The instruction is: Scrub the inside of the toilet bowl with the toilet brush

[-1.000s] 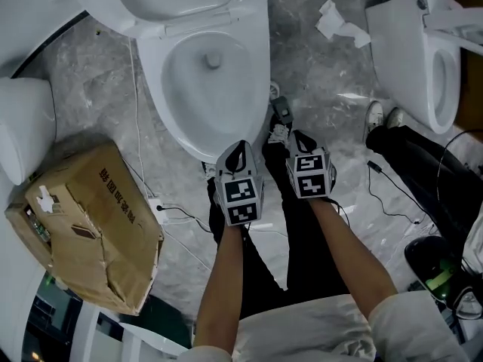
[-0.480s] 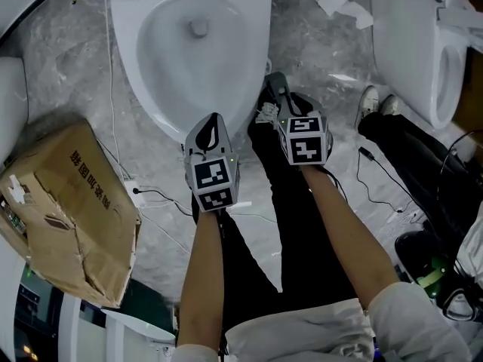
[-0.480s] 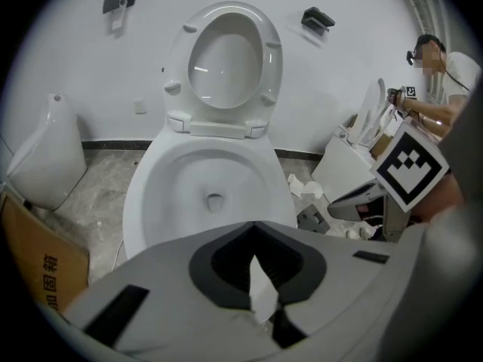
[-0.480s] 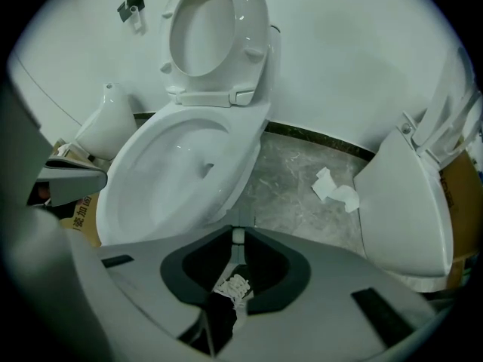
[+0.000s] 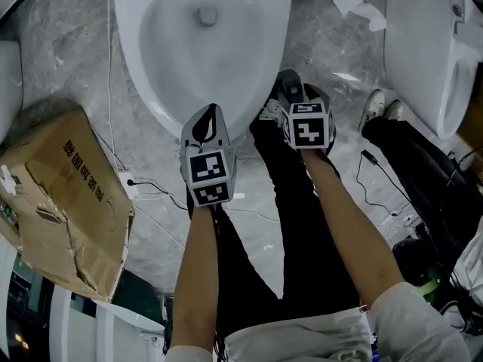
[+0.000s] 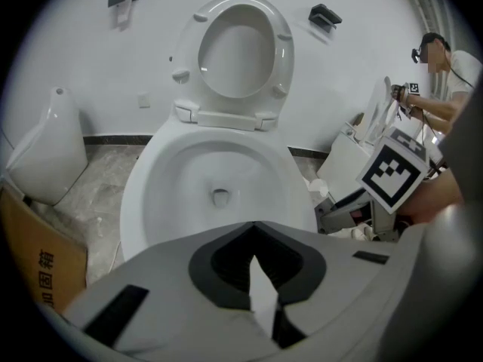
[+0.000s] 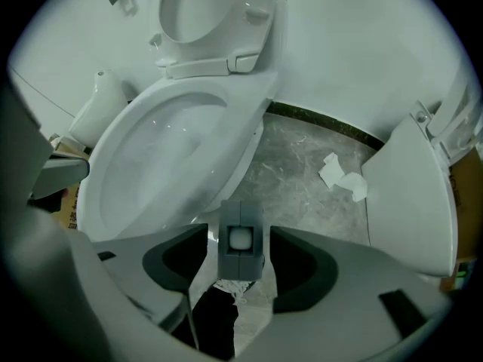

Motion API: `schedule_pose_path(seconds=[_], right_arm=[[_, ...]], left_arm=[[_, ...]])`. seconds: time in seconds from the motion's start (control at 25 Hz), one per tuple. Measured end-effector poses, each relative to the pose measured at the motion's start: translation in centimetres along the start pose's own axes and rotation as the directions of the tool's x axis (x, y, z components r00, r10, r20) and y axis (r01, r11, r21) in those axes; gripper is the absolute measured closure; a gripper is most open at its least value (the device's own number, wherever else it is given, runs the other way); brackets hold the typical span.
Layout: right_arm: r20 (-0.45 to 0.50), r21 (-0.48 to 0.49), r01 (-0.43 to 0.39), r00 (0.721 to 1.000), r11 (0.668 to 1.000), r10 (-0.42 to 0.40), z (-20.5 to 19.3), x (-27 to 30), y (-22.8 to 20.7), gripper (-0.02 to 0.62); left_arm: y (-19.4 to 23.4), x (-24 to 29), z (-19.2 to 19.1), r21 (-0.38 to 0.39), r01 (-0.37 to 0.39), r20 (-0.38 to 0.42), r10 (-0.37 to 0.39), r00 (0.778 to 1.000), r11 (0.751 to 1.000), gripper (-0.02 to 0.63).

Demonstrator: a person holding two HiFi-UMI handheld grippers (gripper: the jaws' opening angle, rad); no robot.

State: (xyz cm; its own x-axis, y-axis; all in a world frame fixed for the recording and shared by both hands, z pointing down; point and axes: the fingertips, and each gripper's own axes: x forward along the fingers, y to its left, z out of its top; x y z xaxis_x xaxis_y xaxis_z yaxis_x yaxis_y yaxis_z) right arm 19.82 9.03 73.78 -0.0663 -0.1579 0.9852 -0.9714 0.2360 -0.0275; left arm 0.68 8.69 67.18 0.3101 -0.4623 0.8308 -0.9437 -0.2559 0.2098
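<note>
Where it lies bare, floor [image 5: 68,66]: grey veined stone, slightly glossy, crossed by thin cables [image 5: 155,194].
Toilet bowl [image 5: 189,66]: white, at 12 o'clock in the head view, with its seat [image 6: 240,51] raised against a white wall [image 6: 355,59].
Cardboard box [image 5: 60,202]: dented, at 8 o'clock, just beside the bowl.
Crumpled paper [image 5: 358,2]: on the floor at 1 o'clock.
Other toilet [image 5: 426,51]: white, at 2 o'clock.
Left gripper [image 6: 253,228]: jaws together with nothing between them, aimed at the bowl's near rim.
Right gripper [image 7: 240,266]: points down at the bowl's 4 o'clock side. Its jaws have just been opening and stand wide apart, with a gap on either side of the brush handle.
Toilet brush [image 7: 241,238]: grey square handle end with a pale round centre, seen end-on between the right jaws, close by the bowl's outer wall.
</note>
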Motion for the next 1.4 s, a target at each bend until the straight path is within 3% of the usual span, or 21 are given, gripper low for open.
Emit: schedule_pose_path(seconds=[0.4,0.56,0.68,1.28,1.4], right_arm=[[-0.063,0.020,0.018,0.998,1.000,-0.016,-0.5,4.5,-0.8,0.316],[-0.074,-0.034,0.000,0.997,0.999,-0.003,0.2,5.5,-0.3,0.384],[-0.096,0.002,0.004,0.995,1.000,-0.004,-0.2,6.0,-0.6,0.434],[-0.141,0.006,0.061,0.988,0.998,-0.060,-2.0,7.0,-1.1,0.428],[-0.141,0.010,0.073,0.987,0.997,-0.071,-2.3,6.9,-1.1,0.428]], left_arm=[[0.7,0.8,-0.4,-0.011,-0.003,-0.002,0.003,1.000,1.000,0.583],[1.0,1.0,-0.6,0.004,-0.001,-0.006,0.001,1.000,1.000,0.583],[1.0,0.9,-0.8,0.027,0.008,-0.016,-0.007,1.000,1.000,0.583],[1.4,0.7,-1.3,0.084,-0.019,-0.024,0.021,0.999,0.996,0.583],[0.6,0.4,-1.5,0.061,-0.011,-0.021,0.013,1.000,0.998,0.583]])
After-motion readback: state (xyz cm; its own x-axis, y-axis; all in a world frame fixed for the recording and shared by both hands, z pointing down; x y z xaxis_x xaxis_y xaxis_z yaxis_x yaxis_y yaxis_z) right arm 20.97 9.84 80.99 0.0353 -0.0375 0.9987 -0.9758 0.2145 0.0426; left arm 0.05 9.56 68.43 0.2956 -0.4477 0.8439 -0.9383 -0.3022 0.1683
